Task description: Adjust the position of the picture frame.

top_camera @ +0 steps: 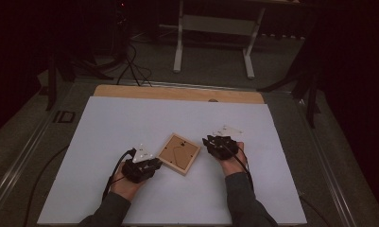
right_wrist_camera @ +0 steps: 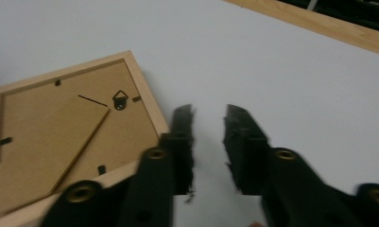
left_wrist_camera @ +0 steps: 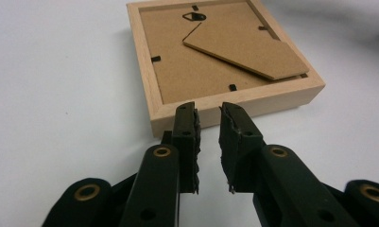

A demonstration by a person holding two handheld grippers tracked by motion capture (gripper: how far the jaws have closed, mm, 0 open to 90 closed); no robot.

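A small wooden picture frame [top_camera: 178,153] lies face down on the white sheet, its brown backing board with stand flap [left_wrist_camera: 246,45] and hanger [right_wrist_camera: 120,100] facing up. My left gripper [top_camera: 147,168] sits just left of it; in the left gripper view its jaws [left_wrist_camera: 209,116] stand slightly apart, tips right at the frame's near edge [left_wrist_camera: 234,105], nothing between them. My right gripper [top_camera: 215,144] is to the frame's right; its jaws [right_wrist_camera: 210,118] are open over bare sheet beside the frame's corner [right_wrist_camera: 149,111], gripping nothing.
The white sheet [top_camera: 130,118] covers a wooden tabletop, whose far edge [top_camera: 177,93] shows as a tan strip. Beyond the table are a white stand [top_camera: 215,28], dark tripod legs [top_camera: 300,80] and cables on the floor [top_camera: 133,66].
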